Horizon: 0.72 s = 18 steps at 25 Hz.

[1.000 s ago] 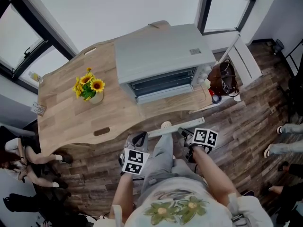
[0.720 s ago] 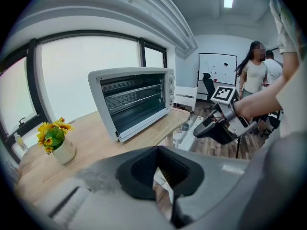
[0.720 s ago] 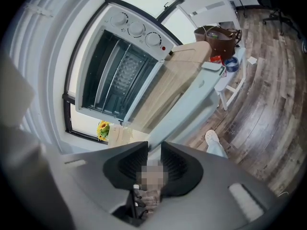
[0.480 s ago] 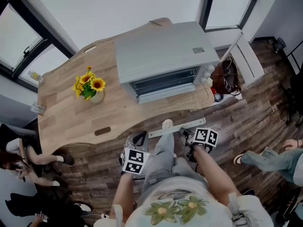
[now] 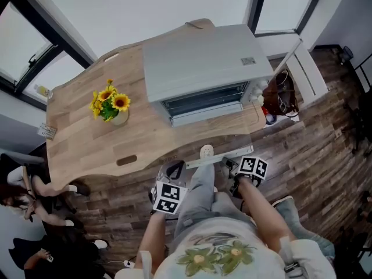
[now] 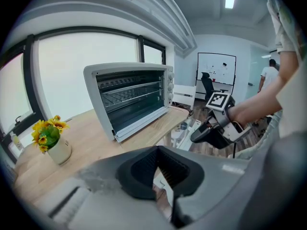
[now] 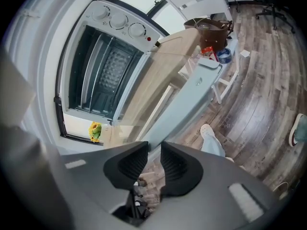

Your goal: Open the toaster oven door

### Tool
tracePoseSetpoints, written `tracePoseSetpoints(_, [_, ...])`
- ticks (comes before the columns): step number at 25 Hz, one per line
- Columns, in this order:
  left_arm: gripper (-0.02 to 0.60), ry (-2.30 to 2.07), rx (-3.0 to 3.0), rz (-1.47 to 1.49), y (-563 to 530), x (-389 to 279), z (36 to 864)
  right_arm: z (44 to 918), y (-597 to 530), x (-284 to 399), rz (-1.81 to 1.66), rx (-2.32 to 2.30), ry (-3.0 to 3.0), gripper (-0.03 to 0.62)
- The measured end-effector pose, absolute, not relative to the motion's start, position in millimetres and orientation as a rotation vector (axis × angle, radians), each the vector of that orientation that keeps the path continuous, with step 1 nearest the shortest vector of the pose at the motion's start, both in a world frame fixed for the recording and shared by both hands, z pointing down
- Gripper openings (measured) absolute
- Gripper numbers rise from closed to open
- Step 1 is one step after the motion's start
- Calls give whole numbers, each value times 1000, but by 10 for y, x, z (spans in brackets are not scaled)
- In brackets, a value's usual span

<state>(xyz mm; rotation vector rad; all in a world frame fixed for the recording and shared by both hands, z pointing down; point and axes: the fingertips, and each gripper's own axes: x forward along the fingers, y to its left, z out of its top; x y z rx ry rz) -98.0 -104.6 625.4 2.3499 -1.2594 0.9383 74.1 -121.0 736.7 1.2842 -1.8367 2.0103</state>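
A silver toaster oven stands on the wooden table, with its rack showing inside. Its glass door hangs open over the table's front edge, and the door's grey handle bar is at the low end. My right gripper is just below the handle's right end. In the right gripper view its jaws stand a little apart with nothing between them, and the handle runs ahead of them. My left gripper sits lower left of the handle, shut and empty.
A vase of sunflowers stands on the table's left part. A brown bag and white shelf sit right of the table. People crouch on the floor at lower left. A passer-by's shoe is at my right.
The passer-by at the right has walked across the floor towards me. My right gripper has sunk slightly. The oven door and left gripper look the same.
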Motion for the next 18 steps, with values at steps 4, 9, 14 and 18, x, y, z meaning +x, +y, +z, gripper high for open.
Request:
tracePoseSetpoints(4, [3,-1254,2343,945,-1046,-995,6274,7458,-1218,743,2026,1286,-1814,83])
tracePoseSetpoints(9, [3,-1256,2340,946,-1072,-1011,6266,7545,-1222,733,2039,1285,-1790,83])
tracePoseSetpoints(14, [3,-1255,2339,945,-1121,-1018,6279,7603,-1235,725,2042,1282,-1774,83])
tracePoseSetpoints(18, [3,-1250,2338,947,-1142,-1010,6281,7624,-1248,727,2037,1278,-1777,86])
